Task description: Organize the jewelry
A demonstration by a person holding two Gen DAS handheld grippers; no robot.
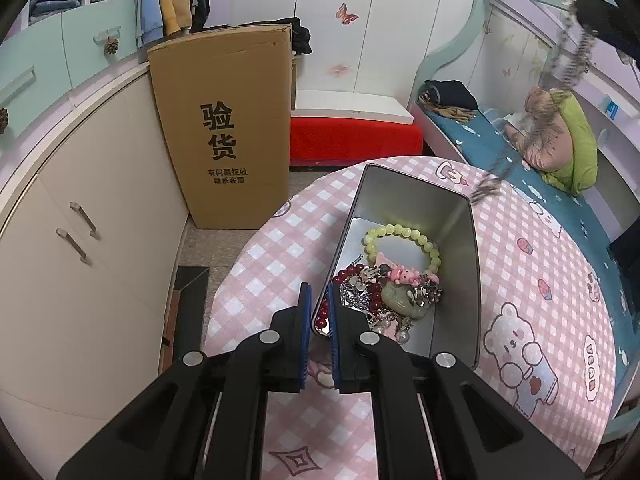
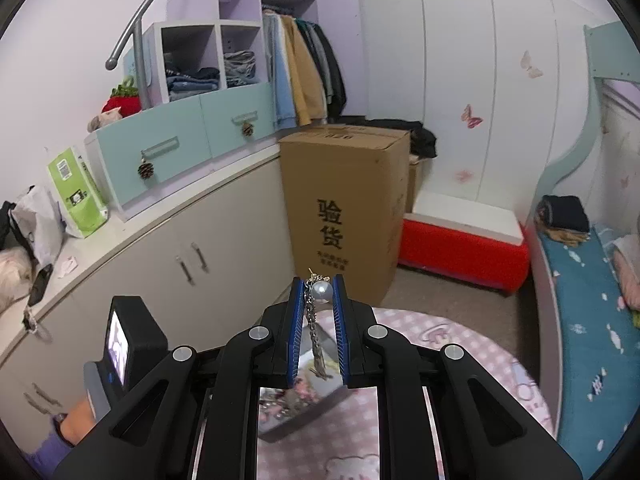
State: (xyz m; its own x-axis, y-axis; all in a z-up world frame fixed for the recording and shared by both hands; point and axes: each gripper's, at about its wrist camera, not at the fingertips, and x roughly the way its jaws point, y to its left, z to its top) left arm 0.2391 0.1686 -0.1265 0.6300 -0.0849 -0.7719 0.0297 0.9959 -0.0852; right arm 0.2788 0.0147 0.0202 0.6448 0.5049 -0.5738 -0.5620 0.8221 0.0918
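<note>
R gripper (image 2: 316,294) clamped on pearl earring (image 2: 322,292) w/ chain, held high above tin (image 1: 460,240); L gripper (image 1: 318,304) pinches tin's near wall (steadying); step: sorting a piece out; next: find a spot, release gently.

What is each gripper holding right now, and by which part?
The right gripper pinches a silver chain earring by its pearl bead. The left gripper clamps the near rim of the silver metal tin.

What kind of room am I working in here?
Most likely a child's bedroom: a bed with blue bedding, an open wardrobe of hanging clothes, and butterfly stickers on the white doors.
</note>
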